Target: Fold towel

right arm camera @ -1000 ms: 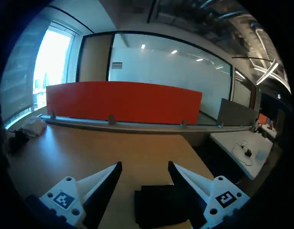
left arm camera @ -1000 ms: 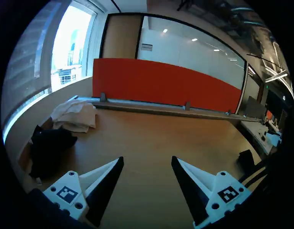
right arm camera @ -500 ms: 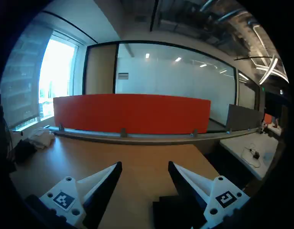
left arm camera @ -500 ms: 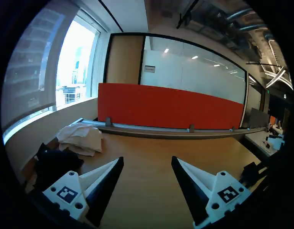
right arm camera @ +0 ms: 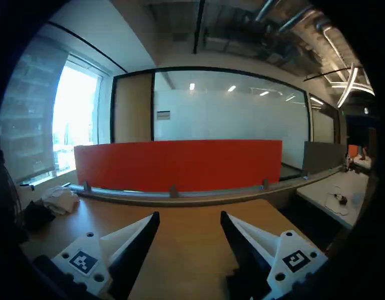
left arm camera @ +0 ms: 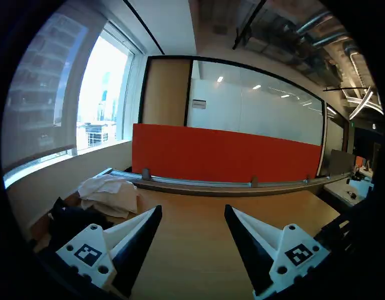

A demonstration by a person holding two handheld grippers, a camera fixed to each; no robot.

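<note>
Beyond parted left claw [left arm camera: 192, 215], parted right claw [right arm camera: 189, 220], one towel [left arm camera: 109, 192], one black cloth [left arm camera: 72, 222]

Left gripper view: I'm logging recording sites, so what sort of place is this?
Probably an open-plan office: a long wooden desk with an orange divider panel, a frosted glass wall behind it.

a red divider [left arm camera: 222, 155] lines the far edge of the wooden desk [left arm camera: 192, 250], beside a bright window [left arm camera: 102, 110].
</note>
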